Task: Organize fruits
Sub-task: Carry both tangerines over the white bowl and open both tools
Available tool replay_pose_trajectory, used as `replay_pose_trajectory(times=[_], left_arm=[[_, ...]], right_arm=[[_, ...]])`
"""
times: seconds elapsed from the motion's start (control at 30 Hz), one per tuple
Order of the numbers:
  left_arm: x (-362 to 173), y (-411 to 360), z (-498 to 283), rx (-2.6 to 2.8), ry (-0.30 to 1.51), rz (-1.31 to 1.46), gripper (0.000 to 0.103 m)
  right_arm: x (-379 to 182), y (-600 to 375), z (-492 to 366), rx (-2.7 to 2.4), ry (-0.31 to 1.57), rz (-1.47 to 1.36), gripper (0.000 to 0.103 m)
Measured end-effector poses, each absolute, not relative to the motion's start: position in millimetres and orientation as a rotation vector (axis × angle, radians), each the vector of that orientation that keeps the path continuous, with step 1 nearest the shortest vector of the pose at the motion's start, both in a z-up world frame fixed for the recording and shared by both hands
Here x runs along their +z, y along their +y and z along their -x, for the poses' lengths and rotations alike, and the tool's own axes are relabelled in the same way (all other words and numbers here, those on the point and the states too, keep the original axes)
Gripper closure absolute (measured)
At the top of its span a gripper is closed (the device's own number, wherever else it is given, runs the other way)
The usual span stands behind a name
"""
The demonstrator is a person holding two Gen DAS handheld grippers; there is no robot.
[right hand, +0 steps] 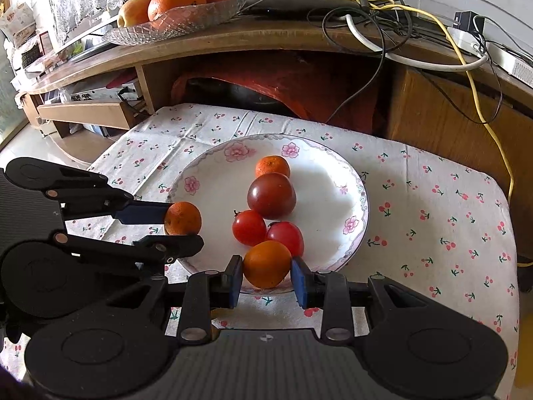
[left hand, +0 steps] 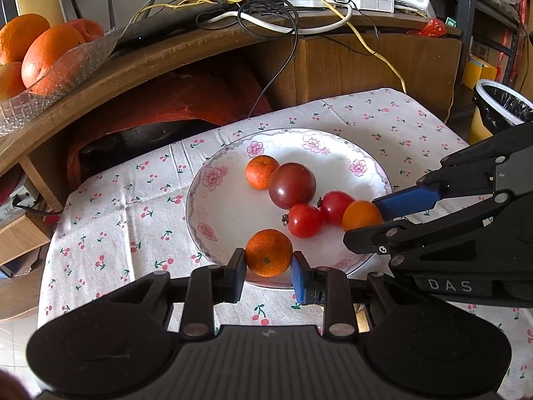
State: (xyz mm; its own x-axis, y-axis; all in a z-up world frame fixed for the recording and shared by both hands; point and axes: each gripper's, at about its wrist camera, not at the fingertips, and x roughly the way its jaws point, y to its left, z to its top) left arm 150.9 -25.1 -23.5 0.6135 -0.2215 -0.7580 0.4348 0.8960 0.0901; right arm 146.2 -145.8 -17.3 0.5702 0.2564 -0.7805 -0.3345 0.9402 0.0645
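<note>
The left gripper has its jaws clamped on a mandarin at the near rim of the floral plate. The right gripper grips an orange tomato the same way — blue pads pressed to both sides — at the plate's near edge in its own view. Between them on the plate lie two red tomatoes, touching each other, a dark purple tomato and a second mandarin beside it. The plate sits on a cherry-print cloth covering the bench — behind, a glass bowl of oranges stands on a wooden shelf.
</note>
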Motion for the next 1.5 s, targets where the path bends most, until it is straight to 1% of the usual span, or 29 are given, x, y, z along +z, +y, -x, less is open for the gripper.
replay_pose_trajectory(times=[0.37, 0.8, 1.03, 1.5], left_arm=[[-24.8, -25.9, -151.0, -0.373, 0.822, -0.282, 0.066], [-24.7, -26.2, -149.9, -0.367, 0.820, -0.284, 0.065], [-22.7, -25.2, -149.5, -0.357, 0.809, -0.285, 0.062], [-20.1, -25.6, -143.4, -0.371, 0.802, -0.296, 0.059]], right_arm=[[-19.3, -145.4, -147.9, 0.339, 0.897, 0.102, 0.073], [-18.9, -146.0, -147.3, 0.337, 0.890, 0.100, 0.072], [-17.0, -147.5, -146.2, 0.335, 0.879, 0.093, 0.071], [-10.5, -152.3, -143.0, 0.330, 0.851, 0.093, 0.069]])
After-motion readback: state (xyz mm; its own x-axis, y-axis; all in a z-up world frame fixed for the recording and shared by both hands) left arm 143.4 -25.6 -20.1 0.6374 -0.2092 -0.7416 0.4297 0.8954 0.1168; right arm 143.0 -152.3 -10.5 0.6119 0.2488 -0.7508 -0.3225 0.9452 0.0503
